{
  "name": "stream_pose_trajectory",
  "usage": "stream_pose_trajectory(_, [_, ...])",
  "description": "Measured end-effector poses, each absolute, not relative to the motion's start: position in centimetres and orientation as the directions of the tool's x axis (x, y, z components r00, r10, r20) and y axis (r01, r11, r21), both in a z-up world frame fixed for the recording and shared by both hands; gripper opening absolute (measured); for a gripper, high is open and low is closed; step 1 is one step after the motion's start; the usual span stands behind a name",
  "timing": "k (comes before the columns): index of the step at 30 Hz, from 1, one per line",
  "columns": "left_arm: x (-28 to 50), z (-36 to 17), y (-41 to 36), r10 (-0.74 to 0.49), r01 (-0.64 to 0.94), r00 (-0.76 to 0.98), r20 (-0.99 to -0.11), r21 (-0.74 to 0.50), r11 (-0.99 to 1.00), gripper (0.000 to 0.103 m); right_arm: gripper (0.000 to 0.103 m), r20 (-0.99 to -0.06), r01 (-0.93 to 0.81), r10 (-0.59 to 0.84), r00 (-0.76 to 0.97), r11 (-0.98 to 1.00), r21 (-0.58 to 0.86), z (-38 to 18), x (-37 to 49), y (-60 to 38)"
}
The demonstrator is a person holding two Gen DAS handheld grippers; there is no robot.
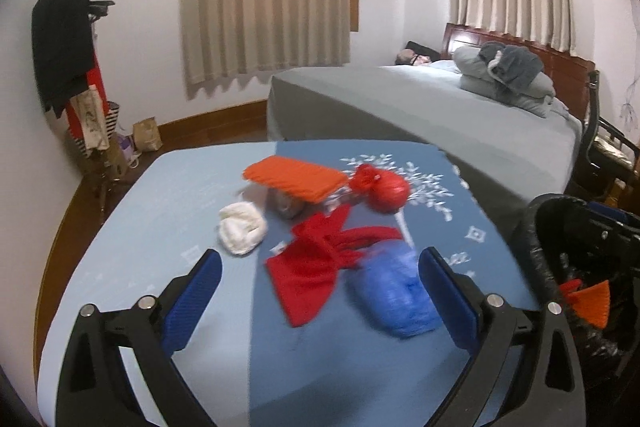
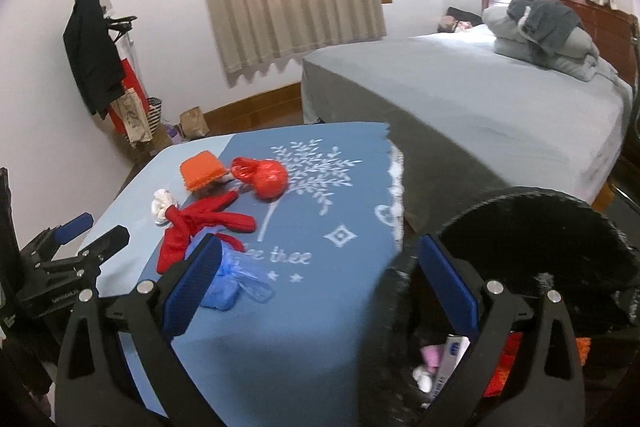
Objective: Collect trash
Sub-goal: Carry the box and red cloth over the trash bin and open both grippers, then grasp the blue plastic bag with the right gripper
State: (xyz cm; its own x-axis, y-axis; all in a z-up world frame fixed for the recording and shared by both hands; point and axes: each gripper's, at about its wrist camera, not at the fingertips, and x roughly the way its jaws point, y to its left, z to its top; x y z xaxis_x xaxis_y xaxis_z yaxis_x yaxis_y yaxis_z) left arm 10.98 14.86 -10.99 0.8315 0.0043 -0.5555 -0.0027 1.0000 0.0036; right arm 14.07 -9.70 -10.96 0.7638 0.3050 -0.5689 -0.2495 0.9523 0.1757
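Observation:
On the blue tablecloth lie a crumpled blue plastic bag, a red knitted cloth, a white wad, an orange knitted pad resting on a grey lump, and a tied red bag. My left gripper is open over the near edge, with the blue bag just inside its right finger. My right gripper is open and empty, straddling the rim of the black-lined bin. The bin holds orange knit and small packets. The same items show in the right view: blue bag, red cloth, red bag.
A bed with grey sheets and folded bedding stands beyond the table, a person lying at its far end. A coat rack with dark clothes and bags stands at the left wall. A black chair is at right. My left gripper's body shows at left.

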Motion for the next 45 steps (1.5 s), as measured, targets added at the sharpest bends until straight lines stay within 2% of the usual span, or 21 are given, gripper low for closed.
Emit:
stream_pose_trajectory(15, [11.5, -15.1, 20.0, 0.082, -0.093, 0.784, -0.615, 0.014, 0.996, 0.097, 0.096, -0.629, -0.325, 0.355, 0.691, 0.931, 0.168, -14.7, 16.6, -3.1])
stream_pose_trajectory(33, [12.1, -16.1, 23.0, 0.098, -0.141, 0.757, -0.645, -0.014, 0.990, 0.097, 0.096, -0.714, -0.421, 0.390, 0.581, 0.895, 0.146, -18.2, 17.8, 2.8])
stream_pose_trajectory(39, [12.2, -16.2, 22.8, 0.100, -0.138, 0.758, -0.645, -0.008, 0.990, 0.097, 0.076, -0.738, -0.428, 0.390, 0.551, 0.891, 0.151, -18.9, 18.0, 3.0])
stream_pose_trajectory(40, [12.2, -16.1, 22.8, 0.100, -0.137, 0.758, -0.645, -0.007, 0.990, 0.097, 0.071, -0.739, -0.432, 0.392, 0.548, 0.889, 0.152, -19.0, 18.1, 3.0])
stream_pose_trajectory(42, [12.2, -16.1, 22.7, 0.100, -0.137, 0.758, -0.645, -0.008, 0.990, 0.097, 0.054, -0.741, -0.448, 0.404, 0.536, 0.880, 0.155, -19.0, 18.0, 3.1])
stream_pose_trajectory(45, [12.2, -16.1, 22.7, 0.095, -0.135, 0.757, -0.647, -0.013, 0.991, 0.097, 0.044, -0.743, -0.473, 0.429, 0.514, 0.864, 0.172, -19.0, 17.8, 3.1])
